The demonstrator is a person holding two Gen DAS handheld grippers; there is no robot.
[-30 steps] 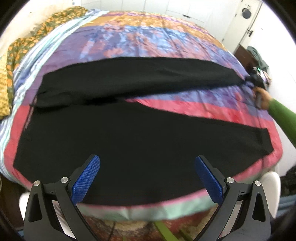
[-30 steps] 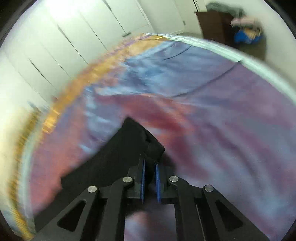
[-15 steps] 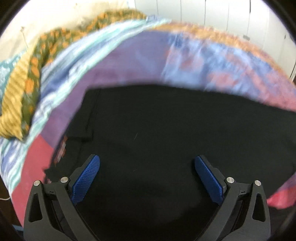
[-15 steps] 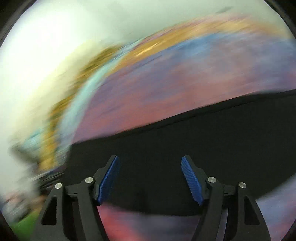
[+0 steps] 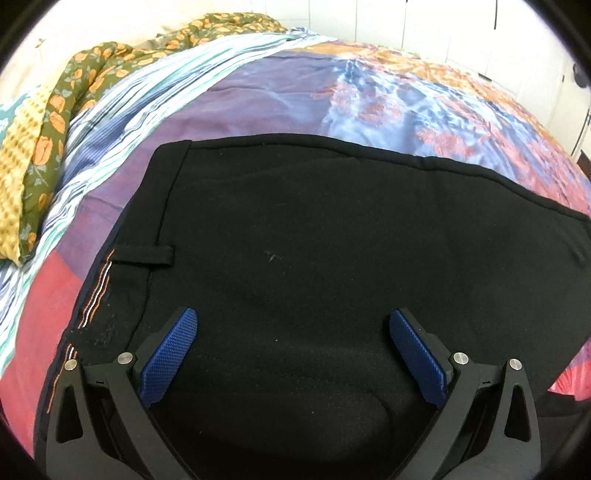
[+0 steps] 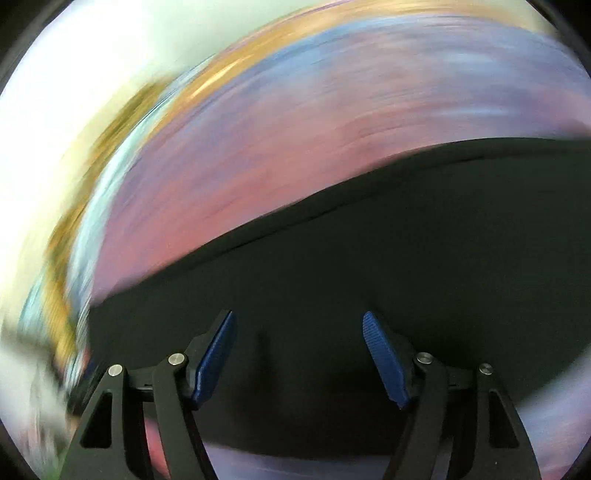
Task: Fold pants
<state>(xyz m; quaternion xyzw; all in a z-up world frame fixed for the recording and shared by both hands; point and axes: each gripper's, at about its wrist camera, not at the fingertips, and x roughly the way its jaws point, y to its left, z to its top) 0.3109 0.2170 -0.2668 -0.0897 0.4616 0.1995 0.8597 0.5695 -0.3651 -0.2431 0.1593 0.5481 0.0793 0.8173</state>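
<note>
Black pants (image 5: pixel 314 240) lie flat on a colourful bedspread (image 5: pixel 280 92). The waistband with a belt loop (image 5: pixel 142 254) is at the left in the left wrist view. My left gripper (image 5: pixel 291 347) is open and empty, low over the seat of the pants near the waistband. In the blurred right wrist view, a band of the black pants (image 6: pixel 369 258) crosses the frame. My right gripper (image 6: pixel 297 354) is open and empty just above that fabric.
A green and orange floral blanket (image 5: pixel 62 107) is bunched at the far left of the bed, beside a striped sheet edge (image 5: pixel 147 85). White cupboard doors (image 5: pixel 461 33) stand behind the bed.
My right gripper has let go of the pant leg end, opened, and swung over the pant fabric. My left gripper has moved in close over the waistband end and stays open.
</note>
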